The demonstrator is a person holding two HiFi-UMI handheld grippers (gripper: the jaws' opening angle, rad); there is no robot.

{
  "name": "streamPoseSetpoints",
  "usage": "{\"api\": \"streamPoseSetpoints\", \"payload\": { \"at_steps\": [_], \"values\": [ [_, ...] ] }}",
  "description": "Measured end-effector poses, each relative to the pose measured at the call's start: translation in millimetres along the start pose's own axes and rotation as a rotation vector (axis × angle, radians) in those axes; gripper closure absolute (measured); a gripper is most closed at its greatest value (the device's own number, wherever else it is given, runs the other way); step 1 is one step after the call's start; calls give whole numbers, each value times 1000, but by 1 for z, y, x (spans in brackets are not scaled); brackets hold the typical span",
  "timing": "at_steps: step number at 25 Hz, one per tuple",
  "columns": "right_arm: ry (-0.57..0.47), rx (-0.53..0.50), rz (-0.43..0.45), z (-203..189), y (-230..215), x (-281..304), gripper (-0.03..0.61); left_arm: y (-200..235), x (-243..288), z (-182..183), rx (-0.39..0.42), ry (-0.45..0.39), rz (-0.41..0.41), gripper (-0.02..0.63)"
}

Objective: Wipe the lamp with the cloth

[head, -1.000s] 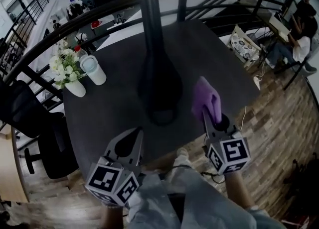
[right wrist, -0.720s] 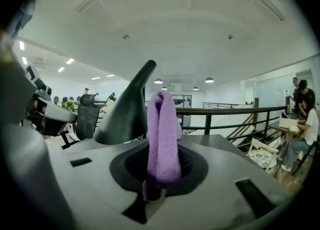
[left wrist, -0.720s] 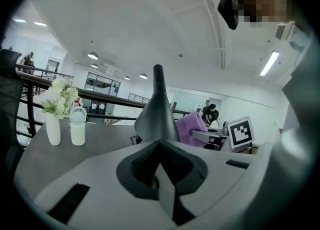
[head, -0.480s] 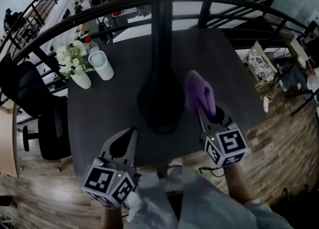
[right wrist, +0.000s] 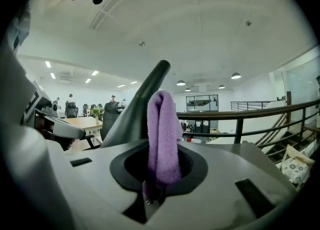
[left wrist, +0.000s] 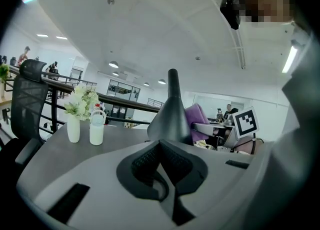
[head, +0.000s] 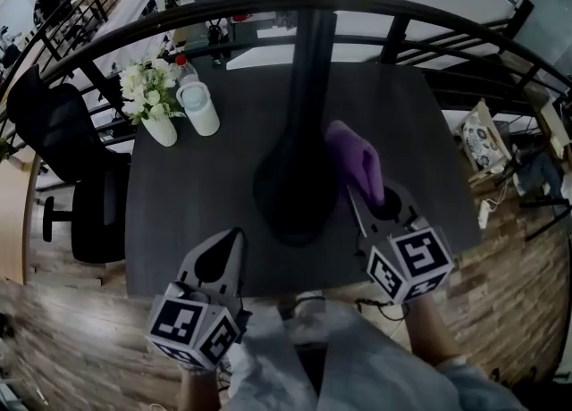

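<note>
A dark lamp (head: 295, 186) with a wide base and a tall thin neck stands in the middle of the dark table (head: 188, 204). My right gripper (head: 374, 208) is shut on a folded purple cloth (head: 357, 163), which stands upright against the right side of the lamp's base. In the right gripper view the cloth (right wrist: 162, 139) rises from the jaws with the lamp (right wrist: 132, 114) just behind it to the left. My left gripper (head: 219, 253) hangs over the table's near edge, left of the lamp, shut and holding nothing. From the left gripper view the lamp (left wrist: 170, 116) and cloth (left wrist: 197, 121) lie ahead.
A white vase of flowers (head: 154, 105) and a white bottle (head: 198, 107) stand at the table's far left corner. A black railing (head: 116, 29) curves behind the table. A black office chair (head: 63, 141) is on the left. Bags (head: 487, 137) lie on the wooden floor to the right.
The right gripper has carried the purple cloth left until it meets the lamp's base. The head view has swung, so the table sits more to the right. The left gripper has hardly moved.
</note>
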State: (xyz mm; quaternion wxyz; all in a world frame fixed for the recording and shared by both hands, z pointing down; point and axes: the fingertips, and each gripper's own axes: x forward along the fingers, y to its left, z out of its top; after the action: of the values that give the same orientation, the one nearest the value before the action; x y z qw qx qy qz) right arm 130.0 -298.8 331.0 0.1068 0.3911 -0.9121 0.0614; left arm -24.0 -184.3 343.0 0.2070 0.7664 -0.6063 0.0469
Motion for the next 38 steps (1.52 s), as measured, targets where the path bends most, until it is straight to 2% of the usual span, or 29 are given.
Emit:
{"api": "streamPoseSetpoints", "payload": {
  "at_steps": [10,21,26,38],
  "values": [
    [-25,-82,43,21,29,-6,528,0,-4,2,3,-14,-10,601],
    [-58,-137,35,32,61,-10,528,6,-10,1,15,-15,-41,601],
    [-75,-215,44,40,77,-10,528,8,-16,4,17,-14,-48,601],
    [-50,-263,101,27,114,-5,528,17,-25,5,18,-17,-60,601]
  ]
}}
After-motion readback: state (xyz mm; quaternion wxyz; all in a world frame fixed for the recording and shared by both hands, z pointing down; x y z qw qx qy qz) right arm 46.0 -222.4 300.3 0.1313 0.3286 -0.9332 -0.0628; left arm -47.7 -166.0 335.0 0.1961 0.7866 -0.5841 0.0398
